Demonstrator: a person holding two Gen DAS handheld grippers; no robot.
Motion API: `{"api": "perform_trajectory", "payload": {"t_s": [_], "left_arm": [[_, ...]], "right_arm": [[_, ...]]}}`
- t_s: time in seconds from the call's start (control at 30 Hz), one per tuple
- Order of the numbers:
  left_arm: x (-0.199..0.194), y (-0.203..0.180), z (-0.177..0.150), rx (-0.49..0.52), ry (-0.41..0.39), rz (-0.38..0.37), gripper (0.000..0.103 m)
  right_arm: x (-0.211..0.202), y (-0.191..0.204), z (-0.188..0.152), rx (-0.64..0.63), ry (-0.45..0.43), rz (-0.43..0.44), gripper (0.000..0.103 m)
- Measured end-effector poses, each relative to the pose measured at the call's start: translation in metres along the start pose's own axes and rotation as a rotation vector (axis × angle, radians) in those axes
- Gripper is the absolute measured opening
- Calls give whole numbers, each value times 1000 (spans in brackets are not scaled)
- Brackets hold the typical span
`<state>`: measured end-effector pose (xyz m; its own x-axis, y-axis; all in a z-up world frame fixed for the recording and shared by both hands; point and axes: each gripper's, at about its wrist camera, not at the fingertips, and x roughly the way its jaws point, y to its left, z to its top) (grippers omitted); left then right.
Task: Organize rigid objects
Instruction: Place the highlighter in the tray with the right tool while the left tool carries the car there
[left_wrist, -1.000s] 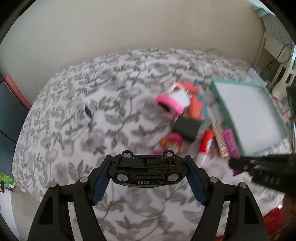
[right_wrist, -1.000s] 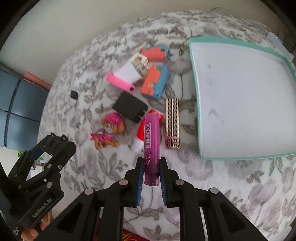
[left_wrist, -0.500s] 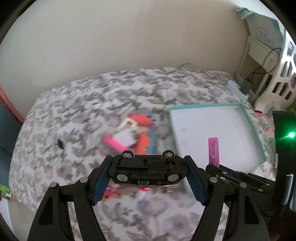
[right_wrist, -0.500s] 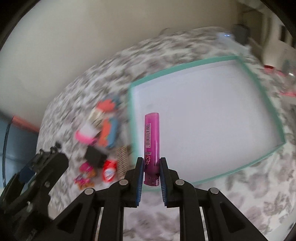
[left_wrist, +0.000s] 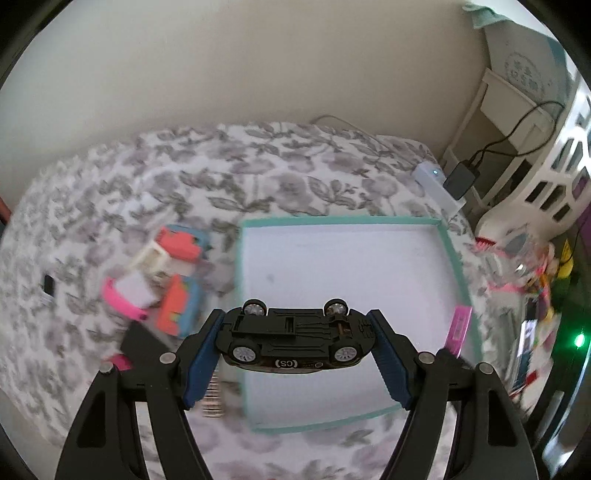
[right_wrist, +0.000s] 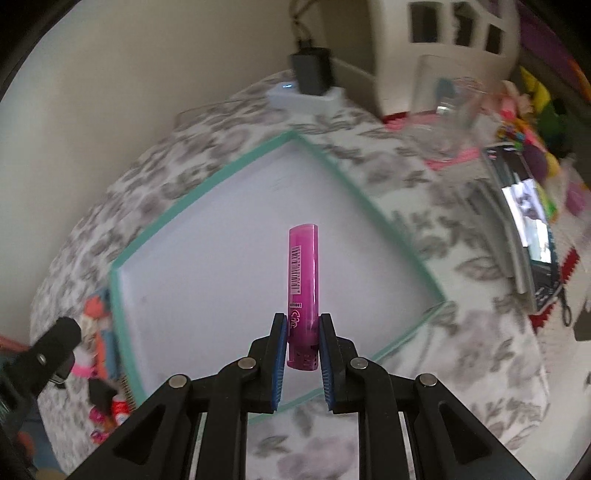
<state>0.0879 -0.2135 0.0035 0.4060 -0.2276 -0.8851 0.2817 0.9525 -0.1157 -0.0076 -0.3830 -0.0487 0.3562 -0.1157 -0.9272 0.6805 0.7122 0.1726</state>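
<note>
Left hand-held gripper (left_wrist: 297, 352): pinching a black toy car (left_wrist: 295, 338) by nose and tail between its blue pads, jaws set wide to span the car's length. The car is upside down, chassis and four wheels facing the camera, clear of any surface. It hangs over the near left part of a shallow tray (left_wrist: 452, 254) with a teal rim and a white floor.

Right hand-held gripper (right_wrist: 303, 347): pressed tight on the lower end of a magenta tube (right_wrist: 303, 277), which stands out straight ahead between the fingers, barcode label visible on its side. The tube is held in the air above the tray (right_wrist: 207, 184), roughly over the middle of the white floor. In the left wrist view the same magenta tube (left_wrist: 459, 326) appears at the tray's right rim.

The tray lies on a bed (left_wrist: 258, 177) covered in a grey floral print. No item is seen resting inside the tray (the floor shows only faint marks).

Remaining items lie on the bed just left of the tray, blurred: an orange-and-blue toy (left_wrist: 177, 308), a white-and-pink item (left_wrist: 127, 295), a black box (left_wrist: 142, 343) and a slatted gold-toned piece (left_wrist: 213, 397) beside the tray's near left corner. A small dark object (left_wrist: 48, 284) lies well apart, further left.

A white power strip (left_wrist: 437, 184) with a black adapter (left_wrist: 460, 179) sits at the bed's far right corner.
</note>
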Motion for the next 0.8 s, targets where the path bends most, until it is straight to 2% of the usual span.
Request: {"api": "perform_trajectory", "payload": {"t_s": [0.13, 0.33, 0.53, 0.8], "left_arm": [[20, -12, -3, 2, 16, -16, 77], [52, -8, -14, -8, 100, -10, 77], [62, 0, -20, -16, 129, 2, 77], [66, 7, -22, -35, 149, -18, 77]], "right_arm": [[10, -8, 2, 4, 20, -21, 18], [22, -7, -1, -23, 45, -52, 18], [25, -2, -4, -62, 50, -83, 18], [22, 6, -6, -109, 28, -100, 18]]}}
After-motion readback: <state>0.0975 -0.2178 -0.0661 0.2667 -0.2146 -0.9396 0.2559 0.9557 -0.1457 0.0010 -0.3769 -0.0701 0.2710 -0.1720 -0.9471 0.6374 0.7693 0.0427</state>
